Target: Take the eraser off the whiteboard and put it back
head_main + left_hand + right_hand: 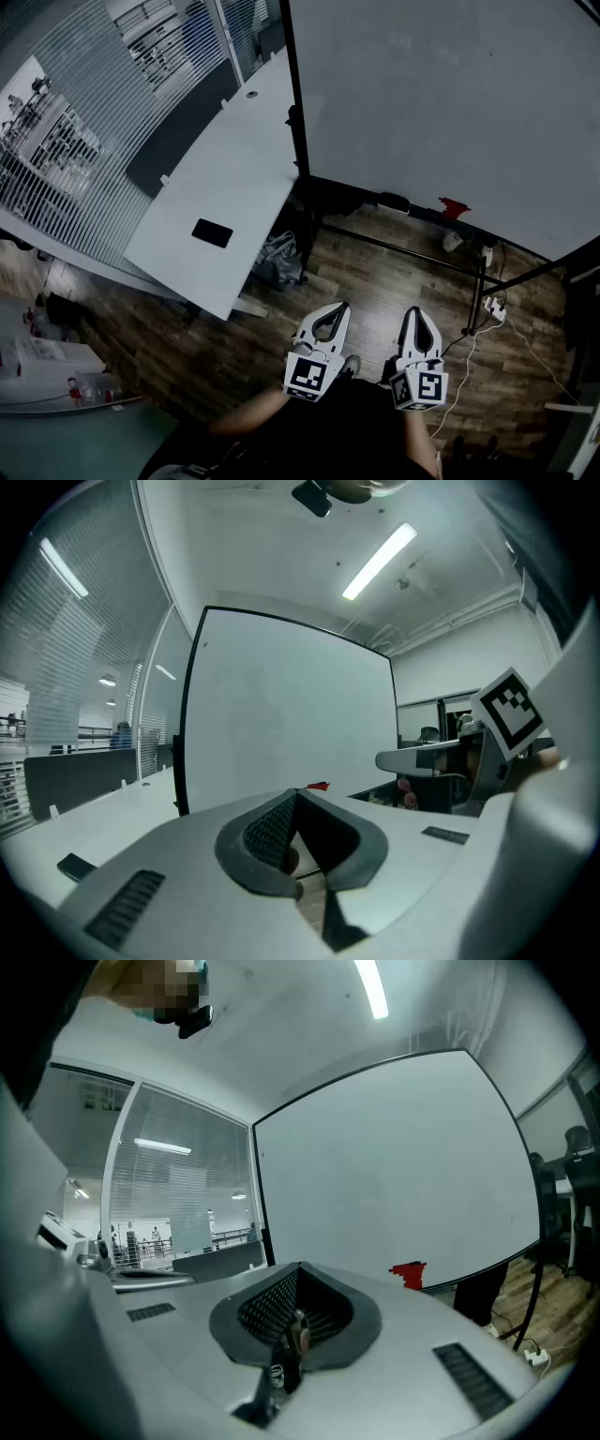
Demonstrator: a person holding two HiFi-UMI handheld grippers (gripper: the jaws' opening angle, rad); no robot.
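Note:
A small red eraser (454, 207) sits at the bottom edge of the big whiteboard (441, 103), toward its right side. Both grippers are held low in front of the person, well short of the board. My left gripper (342, 307) is shut with nothing in it, its tips touching. Beside it, my right gripper (416, 311) is shut and empty too. In the left gripper view the eraser (319, 786) peeks just past the closed gripper (298, 795). The right gripper view has the eraser (409, 1273) to the right of the closed gripper (298, 1269), against the whiteboard (394, 1176).
A long white desk (225, 178) with a black phone (212, 232) runs along the left of the board. A grey bag (277, 261) lies on the wooden floor by the desk leg. The board's black stand (403, 248), cables and a power strip (494, 309) are under it.

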